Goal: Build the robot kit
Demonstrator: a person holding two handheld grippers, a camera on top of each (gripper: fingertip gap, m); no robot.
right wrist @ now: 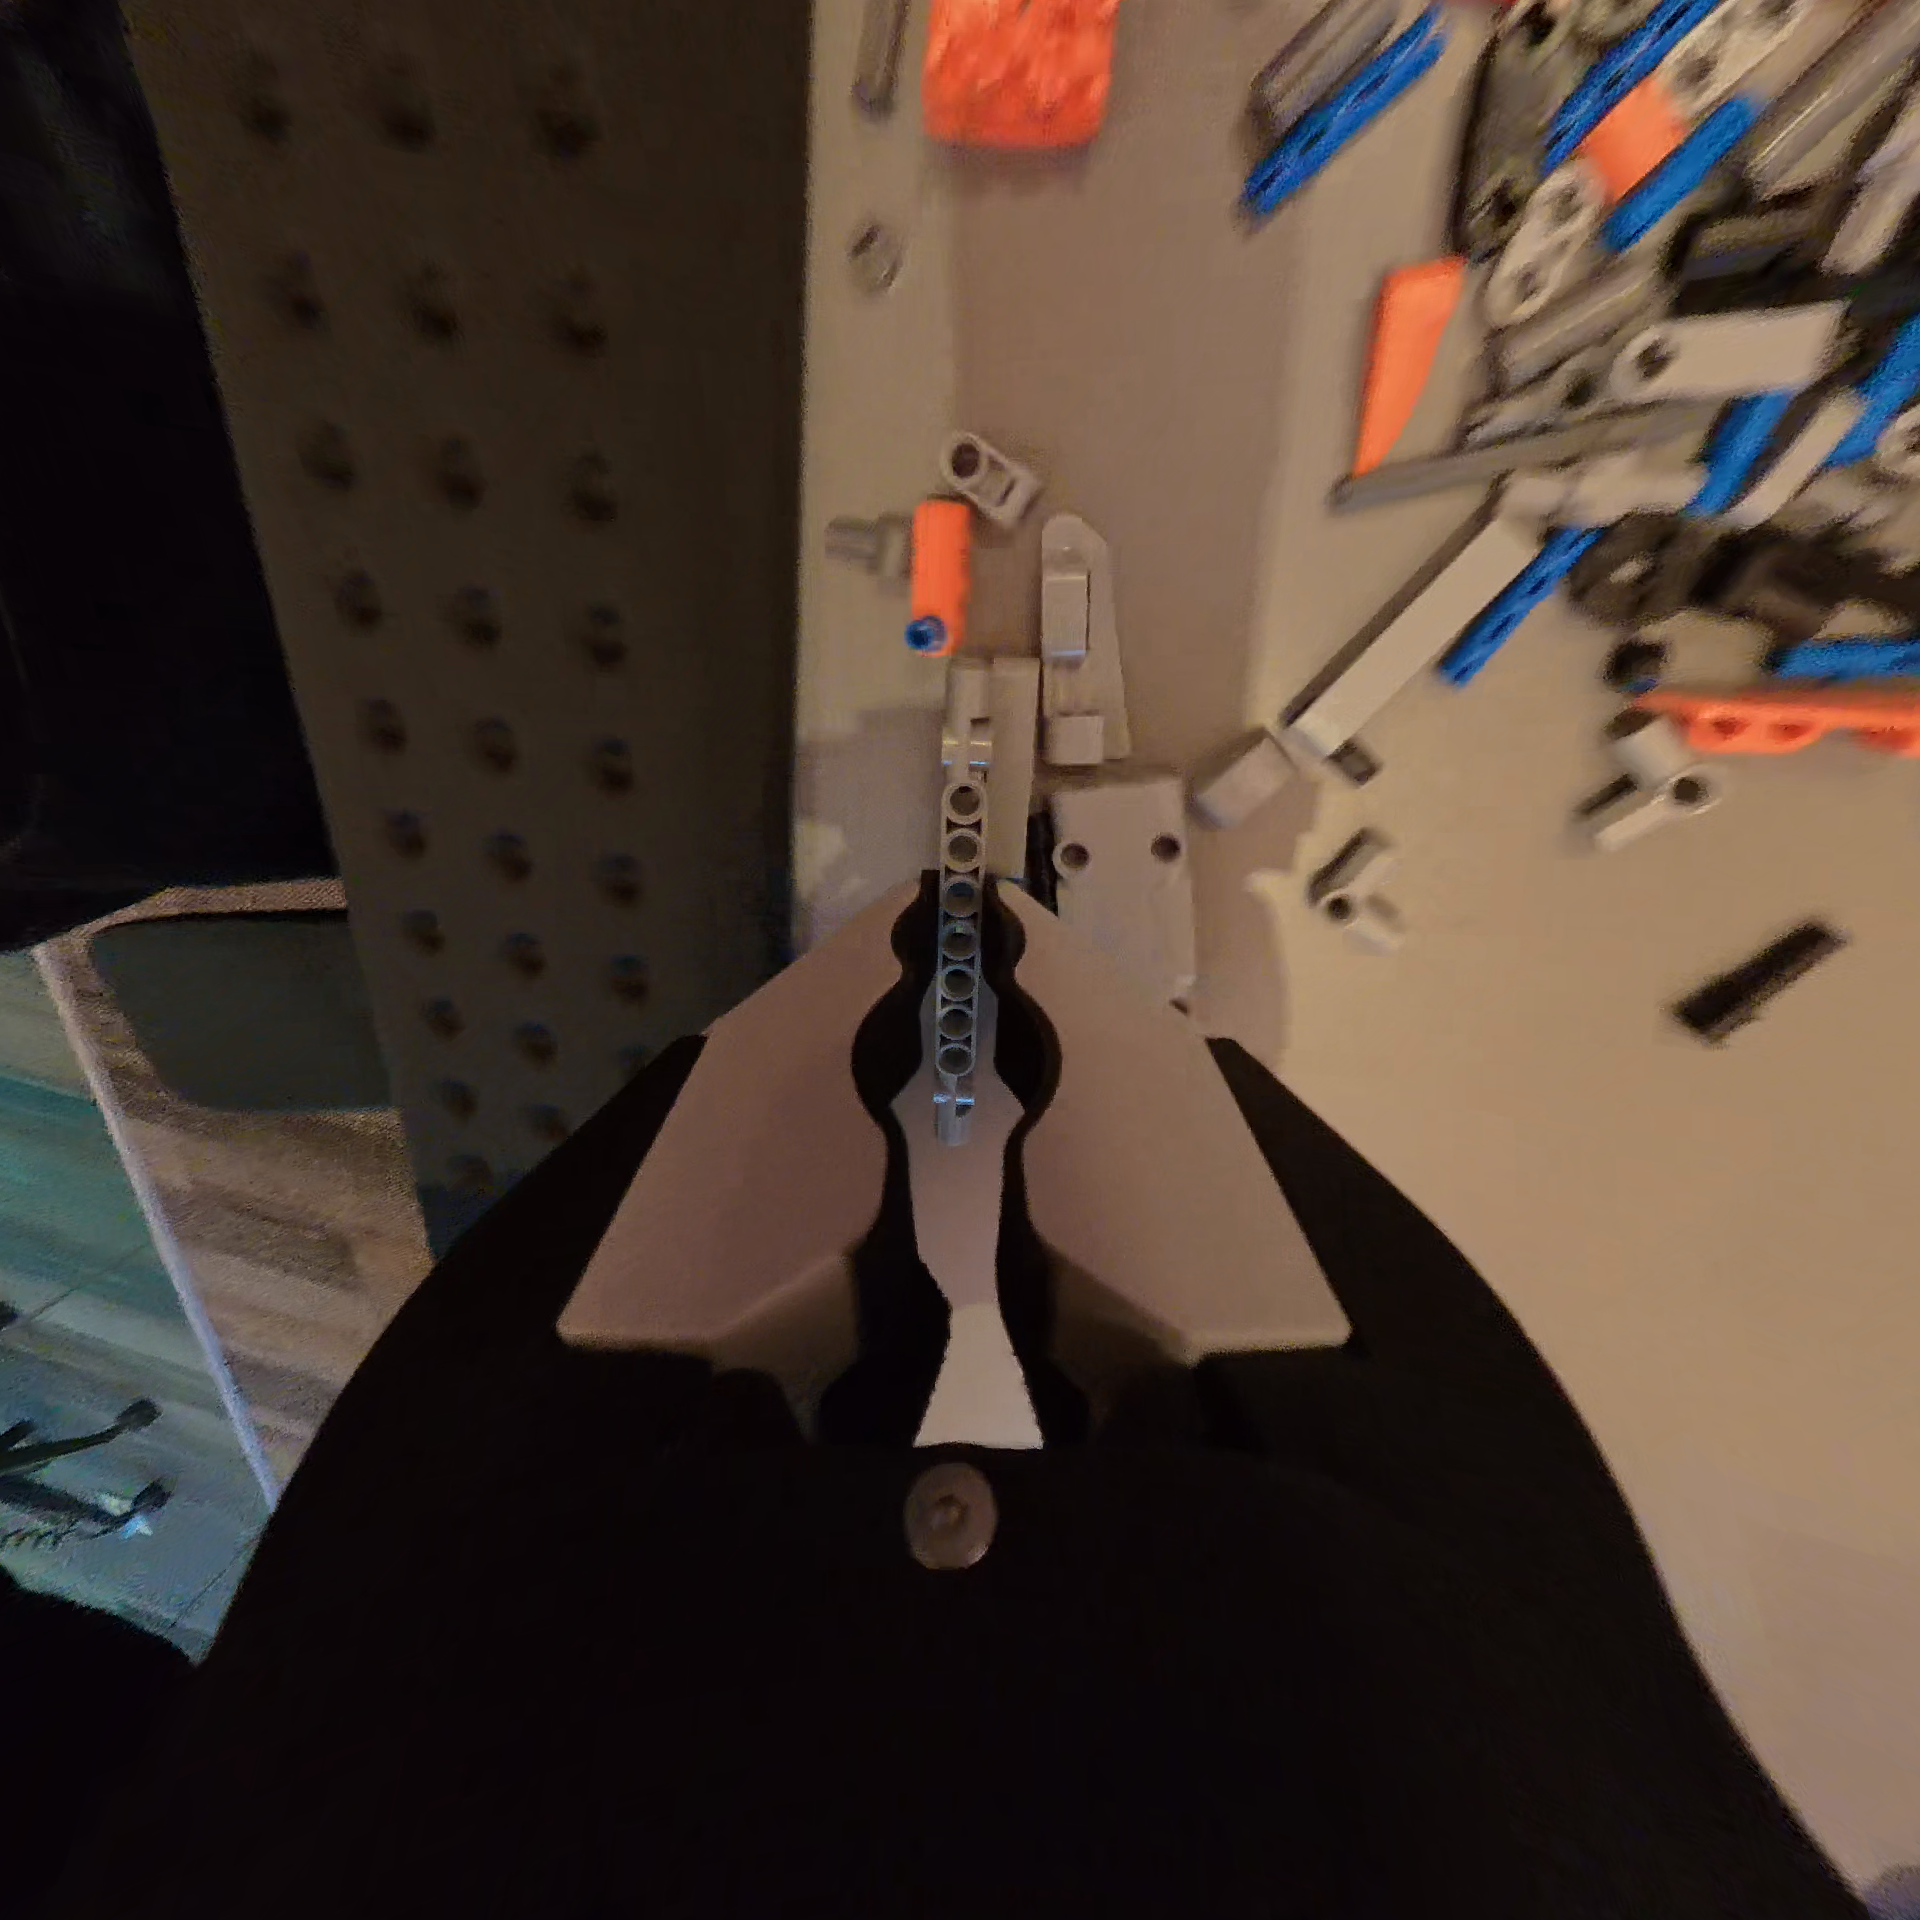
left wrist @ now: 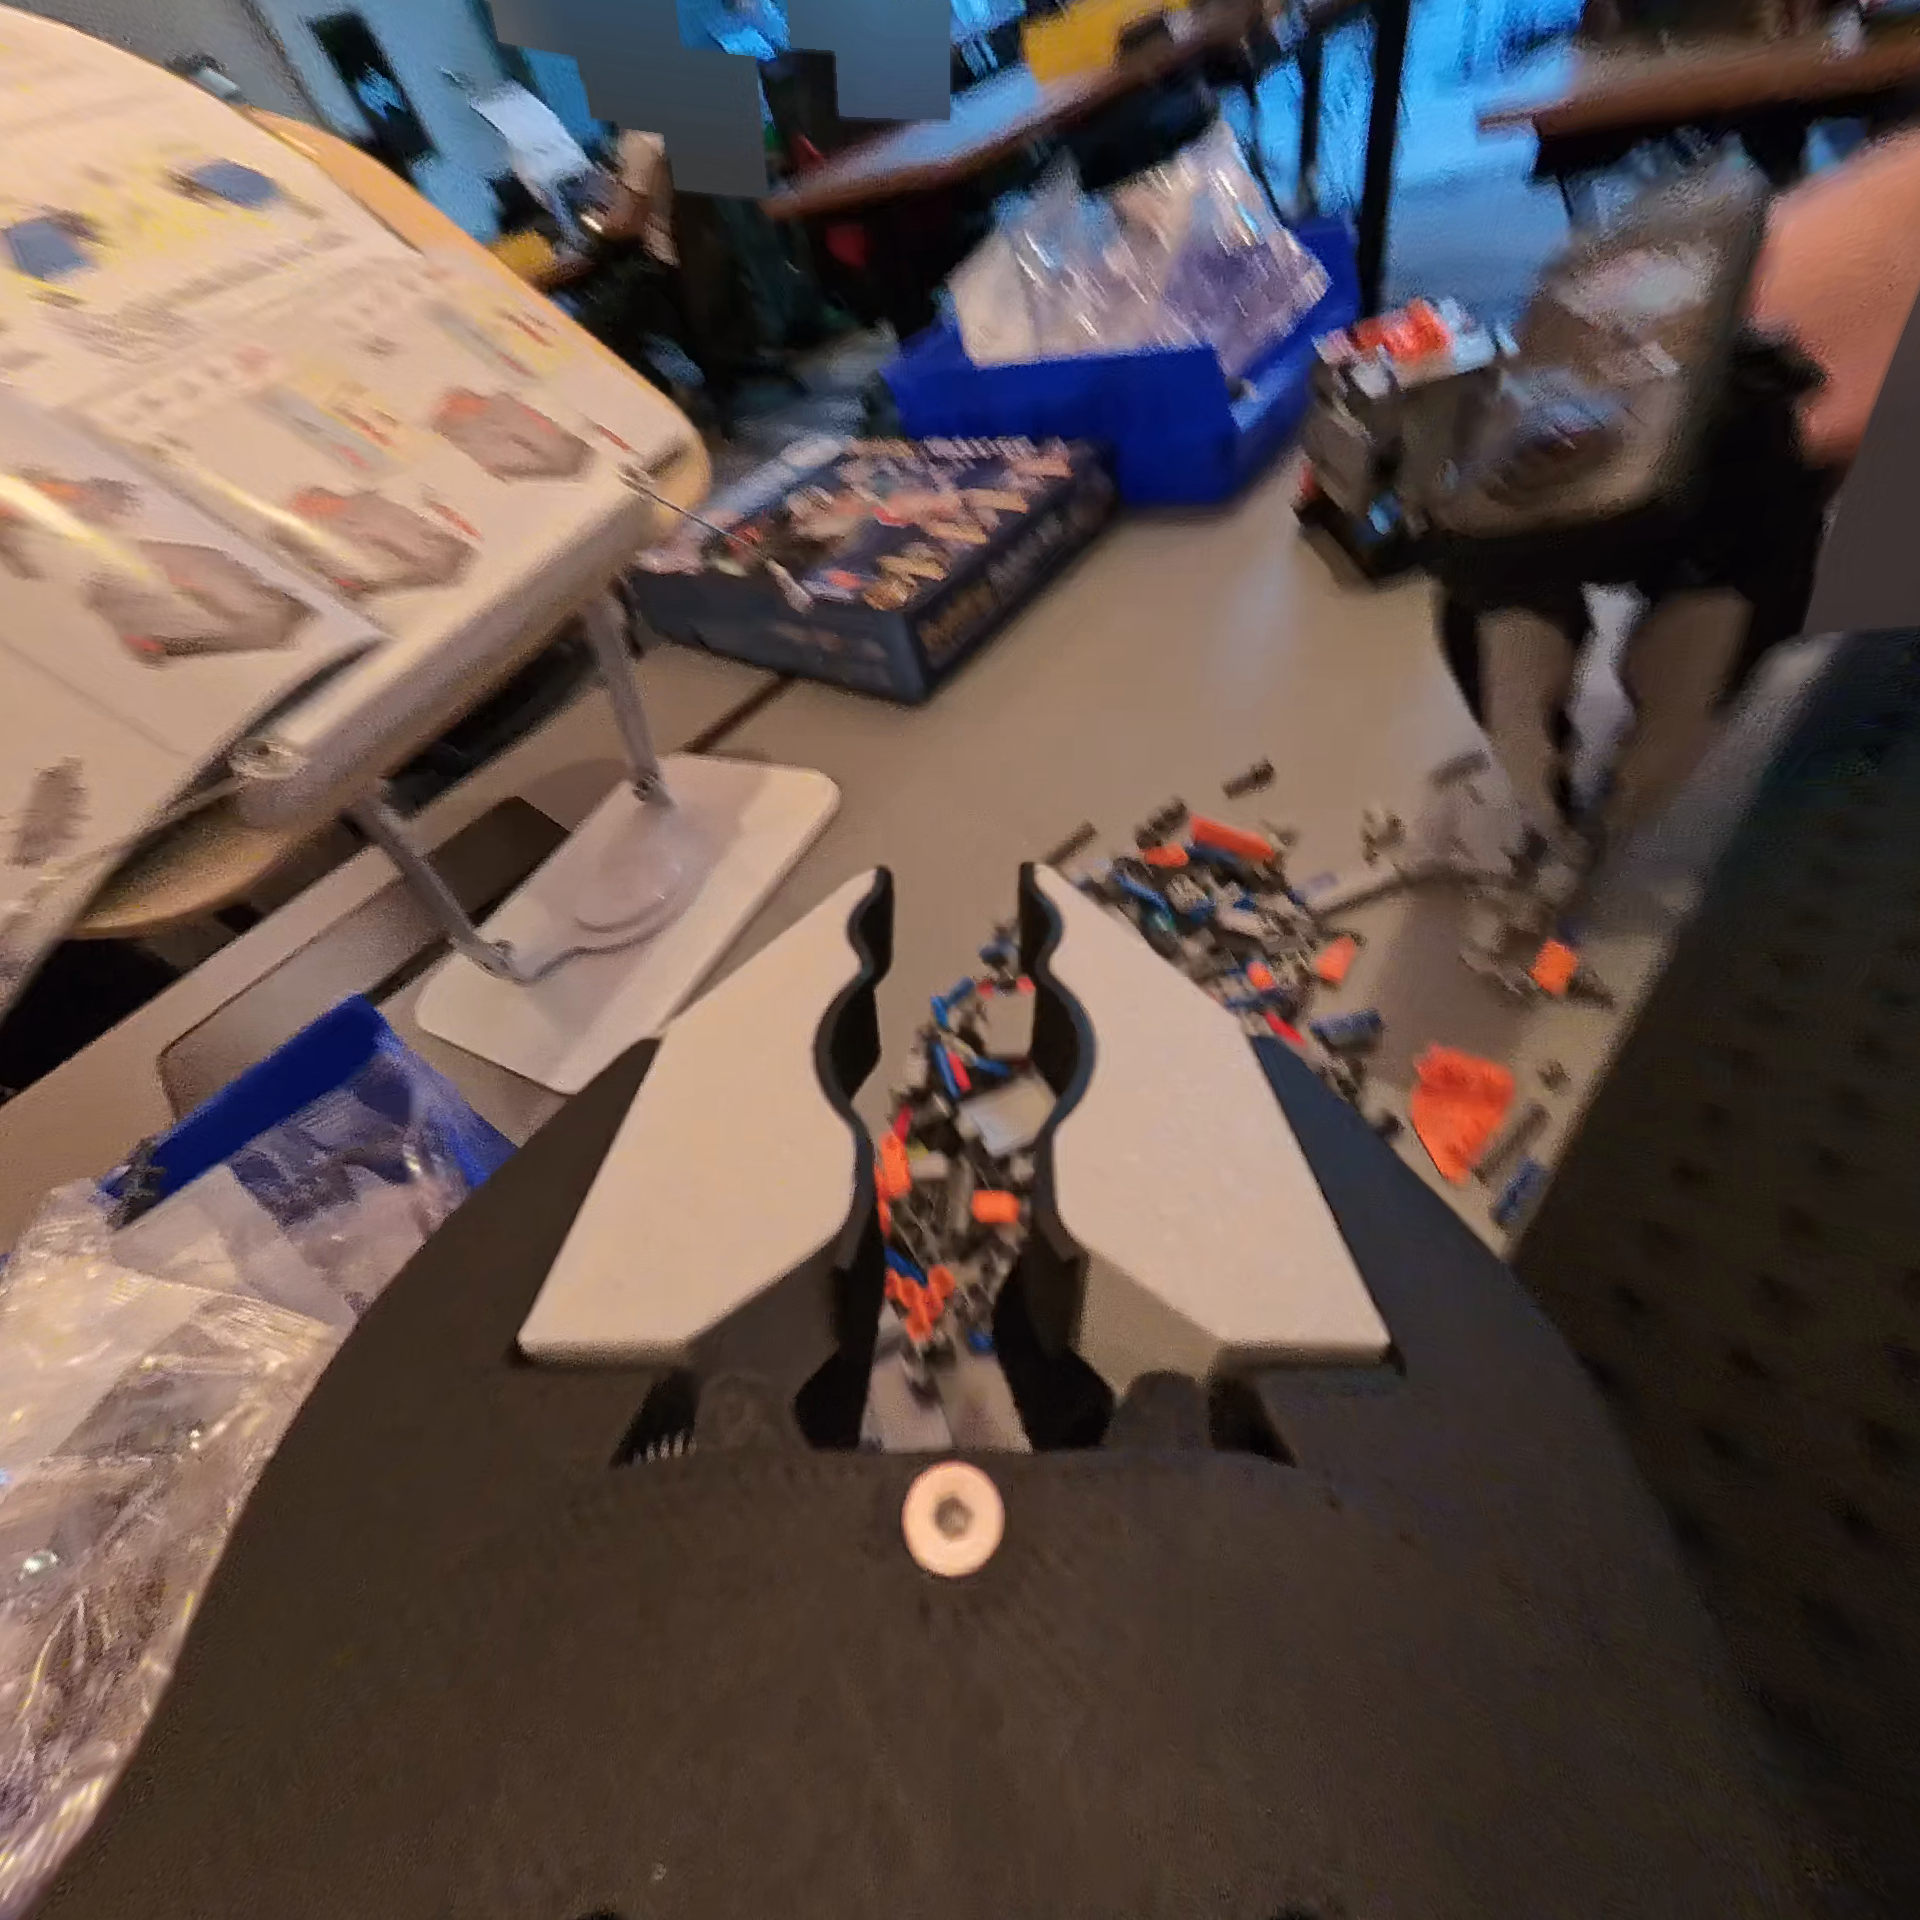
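Note:
My right gripper is shut on a thin grey beam with a row of holes. The beam sticks out past the fingertips, low over the pale table. Just ahead lie a grey panel piece, an orange pin with a blue tip and a small grey connector. My left gripper is open and empty, its grey fingers above a pile of small blue, orange, grey and black building parts. The right gripper also shows, blurred, in the left wrist view.
An open instruction booklet rests on a white stand at the left. Clear plastic bags lie near left. A dark printed box and a blue bin sit behind. A dark perforated panel borders the table. The gap from one gripper's tips to the other's is roughly 30 cm.

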